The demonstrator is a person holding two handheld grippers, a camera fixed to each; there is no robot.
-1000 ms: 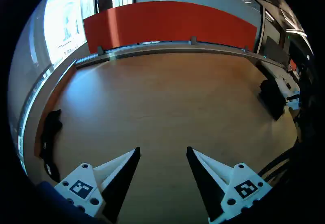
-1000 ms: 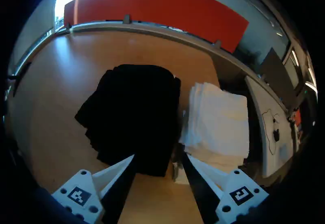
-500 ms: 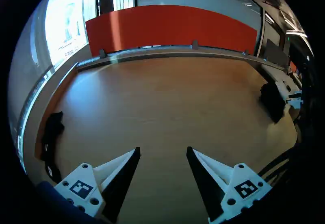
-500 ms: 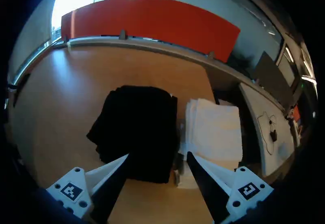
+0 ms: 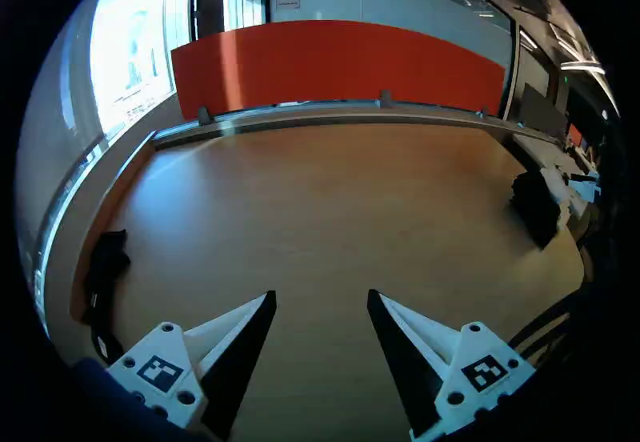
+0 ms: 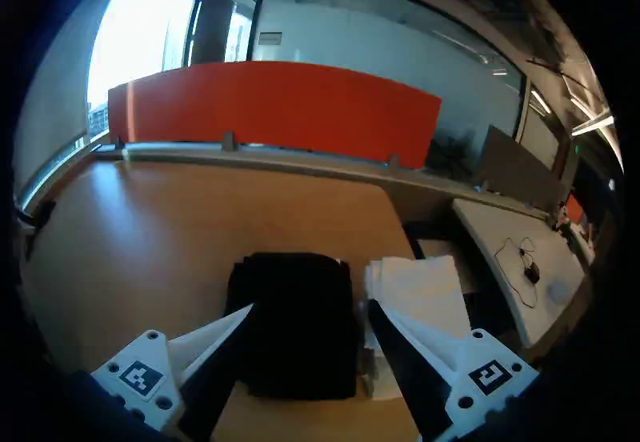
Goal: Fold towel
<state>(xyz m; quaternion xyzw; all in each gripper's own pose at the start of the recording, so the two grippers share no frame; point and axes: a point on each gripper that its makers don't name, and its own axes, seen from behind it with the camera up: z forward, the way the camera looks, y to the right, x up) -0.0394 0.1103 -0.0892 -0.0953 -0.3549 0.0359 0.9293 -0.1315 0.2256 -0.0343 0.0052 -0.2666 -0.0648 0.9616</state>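
left gripper hovering over worktop, jaws spread | right gripper, jaws spread, hovering above black towel, seemingly folded, lower centre

Right gripper view: table, centre; on it, lower centre, left stack, right stack just beside it; partition behind table's far edge; desk, right of table

**Colours from my two tongs**

My left gripper and right gripper are white, black inside, with black-and-white square markers. At lower centre the towel stack is black, and the second stack right of it is white. The table is tan wood, and the partition along the top is orange-red.
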